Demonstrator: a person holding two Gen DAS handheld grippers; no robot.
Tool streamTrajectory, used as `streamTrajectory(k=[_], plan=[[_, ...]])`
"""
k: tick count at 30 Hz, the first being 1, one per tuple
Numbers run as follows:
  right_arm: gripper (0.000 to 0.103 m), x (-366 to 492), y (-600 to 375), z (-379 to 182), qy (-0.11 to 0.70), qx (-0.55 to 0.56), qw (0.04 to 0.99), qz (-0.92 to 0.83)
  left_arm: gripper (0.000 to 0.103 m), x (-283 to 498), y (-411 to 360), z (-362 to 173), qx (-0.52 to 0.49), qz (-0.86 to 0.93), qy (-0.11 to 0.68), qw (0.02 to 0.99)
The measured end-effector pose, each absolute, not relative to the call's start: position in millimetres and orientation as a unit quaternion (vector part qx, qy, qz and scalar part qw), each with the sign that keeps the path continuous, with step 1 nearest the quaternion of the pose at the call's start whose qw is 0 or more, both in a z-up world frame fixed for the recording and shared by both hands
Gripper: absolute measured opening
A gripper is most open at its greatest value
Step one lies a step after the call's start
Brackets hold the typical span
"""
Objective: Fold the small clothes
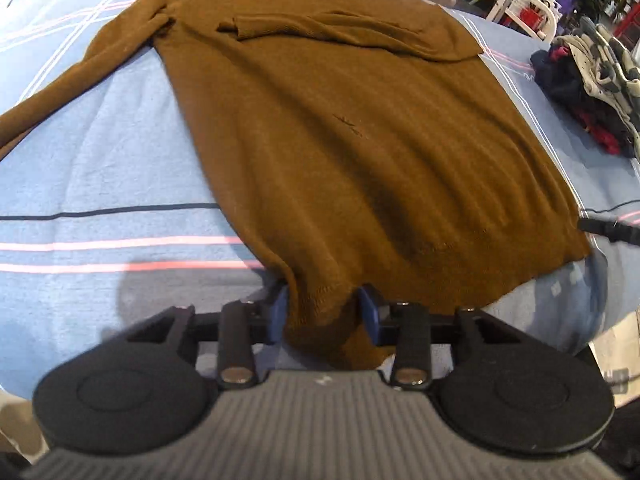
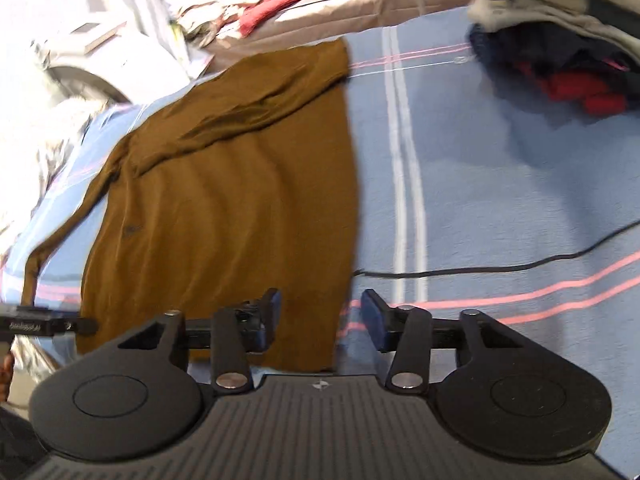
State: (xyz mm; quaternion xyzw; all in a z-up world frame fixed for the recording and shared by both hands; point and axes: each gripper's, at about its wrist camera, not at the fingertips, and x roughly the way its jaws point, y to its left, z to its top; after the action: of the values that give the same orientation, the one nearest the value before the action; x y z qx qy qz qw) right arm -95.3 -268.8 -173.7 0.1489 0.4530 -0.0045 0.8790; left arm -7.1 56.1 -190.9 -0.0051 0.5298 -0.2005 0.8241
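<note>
Here the brown sweater (image 1: 340,140) lies flat on the blue striped sheet (image 1: 100,168), one sleeve folded across its chest. The left gripper (image 1: 324,312) has hem cloth bunched between its blue pads, apparently gripping it, while the right gripper (image 2: 320,312) hangs released over the hem's other corner. Being soft, limp knit, it probably sags and stretches, so both hem corners seem the best hold.

matt brown knit sweater (image 1: 340,128), woven striped bedsheet (image 1: 100,168)

Striped blue sheet (image 1: 100,168) — black cable (image 2: 500,268)
</note>
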Motion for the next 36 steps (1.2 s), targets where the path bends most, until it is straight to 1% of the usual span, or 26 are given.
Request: streamTrajectory(k=[1,2,3,4,5,6,7,10,12,16,18,21,22,23,24,25,26,27,28,29,30,32,34,36], plan=[[0.077,-95,-270,-178,0.462,0.143,0.875,-0.013,0.028,-4,56,-192,-0.009,-0.197,0.528,0.826],[0.076,-95,-269,-179,0.456,0.146,0.878,-0.023,0.009,-5,56,-191,-0.018,-0.197,0.526,0.827],[0.076,-94,-267,-178,0.454,0.152,0.877,-0.032,0.006,-3,55,-191,-0.035,-0.201,0.529,0.824],[0.077,-94,-265,-178,0.455,0.156,0.876,-0.036,0.006,-3,57,-191,-0.045,-0.205,0.530,0.821],[0.070,-94,-262,-178,0.457,0.146,0.877,-0.039,0.005,-3,55,-190,-0.039,-0.208,0.529,0.822],[0.027,-95,-260,-177,0.454,0.135,0.880,-0.044,0.005,-4,54,-188,-0.027,-0.208,0.527,0.824],[0.003,-97,-263,-175,0.450,0.141,0.881,-0.042,0.005,-5,53,-187,-0.021,-0.207,0.525,0.825],[0.003,-109,-276,-163,0.433,0.190,0.880,-0.035,0.005,-12,58,-175,-0.004,-0.202,0.520,0.830],[0.003,-118,-278,-152,0.438,0.187,0.879,-0.027,0.005,-21,67,-165,0.017,-0.200,0.522,0.829],[0.003,-127,-275,-144,0.482,0.152,0.863,-0.021,0.005,-34,83,-161,0.045,-0.191,0.546,0.815],[0.003,-128,-274,-144,0.496,0.147,0.855,-0.017,0.005,-40,86,-164,0.042,-0.188,0.559,0.807],[0.003,-123,-264,-157,0.529,0.130,0.838,-0.004,0.008,-40,81,-173,0.057,-0.182,0.574,0.796],[0.008,-123,-265,-160,0.538,0.131,0.833,-0.018,0.016,-39,79,-177,0.067,-0.184,0.588,0.785],[0.018,-124,-266,-163,0.542,0.131,0.830,-0.030,0.024,-39,78,-179,0.079,-0.186,0.596,0.778],[0.022,-126,-269,-161,0.539,0.131,0.831,-0.036,0.032,-41,79,-178,0.089,-0.182,0.594,0.779],[0.027,-128,-274,-158,0.532,0.135,0.835,-0.042,0.059,-41,82,-174,0.096,-0.175,0.590,0.782],[0.043,-131,-279,-153,0.522,0.139,0.840,-0.054,0.081,-41,86,-168,0.102,-0.167,0.583,0.789],[0.054,-132,-285,-147,0.509,0.143,0.846,-0.073,0.086,-40,92,-158,0.106,-0.157,0.564,0.803],[0.086,-132,-290,-140,0.492,0.144,0.854,-0.092,0.091,-37,97,-147,0.105,-0.150,0.545,0.818],[0.103,-132,-295,-134,0.472,0.144,0.863,-0.105,0.092,-31,101,-135,0.100,-0.147,0.524,0.833],[0.103,-131,-299,-129,0.451,0.145,0.874,-0.111,0.093,-24,103,-124,0.094,-0.147,0.502,0.847],[0.103,-121,-302,-124,0.431,0.151,0.882,-0.113,0.102,-5,104,-106,0.090,-0.141,0.444,0.880],[0.103,-106,-301,-124,0.426,0.168,0.883,-0.106,0.103,18,93,-96,0.109,-0.134,0.385,0.906],[0.103,-92,-296,-127,0.423,0.199,0.879,-0.090,0.103,43,77,-94,0.122,-0.148,0.355,0.915]])
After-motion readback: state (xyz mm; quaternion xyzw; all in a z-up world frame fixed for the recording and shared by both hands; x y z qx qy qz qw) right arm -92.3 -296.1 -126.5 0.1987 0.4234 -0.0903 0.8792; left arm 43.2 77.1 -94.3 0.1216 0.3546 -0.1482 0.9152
